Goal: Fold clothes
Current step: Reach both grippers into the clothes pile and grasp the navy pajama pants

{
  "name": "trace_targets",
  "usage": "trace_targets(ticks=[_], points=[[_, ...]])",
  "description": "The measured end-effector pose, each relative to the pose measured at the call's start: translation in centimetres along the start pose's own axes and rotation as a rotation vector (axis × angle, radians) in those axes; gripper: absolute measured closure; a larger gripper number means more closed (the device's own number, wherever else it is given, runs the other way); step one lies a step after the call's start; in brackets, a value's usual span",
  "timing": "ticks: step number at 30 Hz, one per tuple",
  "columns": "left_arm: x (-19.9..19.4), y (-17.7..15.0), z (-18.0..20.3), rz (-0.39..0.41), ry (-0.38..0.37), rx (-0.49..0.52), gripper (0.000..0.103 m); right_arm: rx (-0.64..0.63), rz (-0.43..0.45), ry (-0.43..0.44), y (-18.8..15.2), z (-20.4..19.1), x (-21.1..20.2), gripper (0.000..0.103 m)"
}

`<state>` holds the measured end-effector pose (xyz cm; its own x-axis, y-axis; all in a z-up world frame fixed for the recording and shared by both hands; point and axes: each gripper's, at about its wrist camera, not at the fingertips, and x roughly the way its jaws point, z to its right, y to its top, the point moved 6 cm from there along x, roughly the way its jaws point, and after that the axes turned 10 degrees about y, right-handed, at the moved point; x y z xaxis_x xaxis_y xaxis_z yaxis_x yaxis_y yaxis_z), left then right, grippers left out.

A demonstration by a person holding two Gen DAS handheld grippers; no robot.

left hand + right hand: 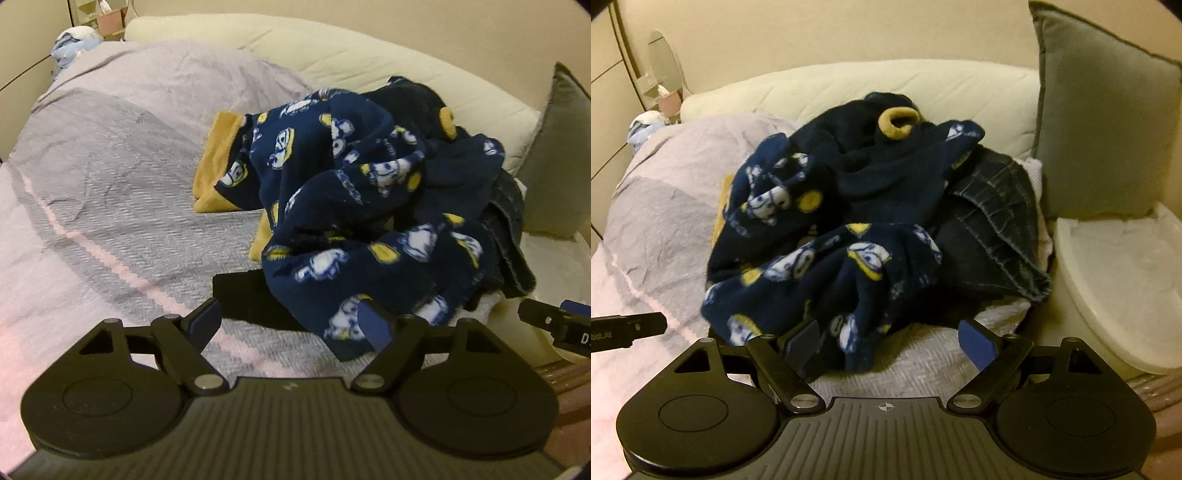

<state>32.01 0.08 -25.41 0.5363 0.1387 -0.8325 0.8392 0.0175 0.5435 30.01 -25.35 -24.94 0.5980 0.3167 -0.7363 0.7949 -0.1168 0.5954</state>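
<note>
Fleece garment (354, 206), navy with printed figures, lies crumpled on bedspread (110, 192). Left gripper (291, 325) and right gripper (892, 341) both spread; fingertip contact with fabric possibly present, unclear.

Counted on the bed: one navy printed fleece garment (827, 229), crumpled; one dark denim piece (993, 225) beside it; one yellow folded item (218, 158); one grey cushion (1104, 122); two grippers, left (291, 325) and right (892, 343).
</note>
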Motion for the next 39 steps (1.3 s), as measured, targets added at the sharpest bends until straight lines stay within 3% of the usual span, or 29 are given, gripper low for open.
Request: trace_targets(ticks=[4, 17, 18, 19, 20, 21, 22, 23, 30, 34, 39], points=[[3.4, 1.2, 0.3, -0.031, 0.010, -0.007, 0.025, 0.050, -0.024, 0.008, 0.8, 1.5, 3.2, 0.017], [13.3, 3.1, 0.0, -0.058, -0.072, -0.067, 0.024, 0.251, -0.094, 0.072, 0.6, 4.8, 11.8, 0.017], [14.0, 3.1, 0.3, -0.065, -0.086, -0.077, 0.026, 0.268, -0.094, 0.082, 0.5, 5.0, 12.2, 0.017], [14.6, 3.1, 0.5, -0.073, -0.101, -0.083, 0.038, 0.270, -0.090, 0.098, 0.7, 5.0, 12.3, 0.018], [14.9, 3.2, 0.8, -0.075, -0.123, -0.086, 0.053, 0.268, -0.086, 0.116, 0.9, 4.9, 12.2, 0.043], [15.0, 3.2, 1.2, -0.077, -0.148, -0.084, 0.078, 0.266, -0.081, 0.133, 1.1, 4.8, 12.1, 0.060], [14.8, 3.3, 1.5, -0.067, -0.157, -0.079, 0.082, 0.263, -0.077, 0.151, 1.3, 4.7, 12.1, 0.083], [14.5, 3.4, 1.7, -0.054, -0.163, -0.074, 0.086, 0.261, -0.072, 0.169, 1.5, 4.6, 12.0, 0.084], [5.7, 2.5, -1.4, 0.154, -0.169, -0.113, 0.091, 0.050, 0.111, 0.337, 5.4, -0.2, 5.2, 0.090], [-2.2, 1.1, -5.6, 0.306, -0.098, -0.173, 0.092, -0.048, 0.209, 0.495, 7.5, -5.5, 0.2, 0.090], [-13.6, -2.5, -13.0, 0.508, 0.023, -0.294, 0.092, -0.209, 0.305, 0.711, 7.2, -13.9, -6.7, 0.090]])
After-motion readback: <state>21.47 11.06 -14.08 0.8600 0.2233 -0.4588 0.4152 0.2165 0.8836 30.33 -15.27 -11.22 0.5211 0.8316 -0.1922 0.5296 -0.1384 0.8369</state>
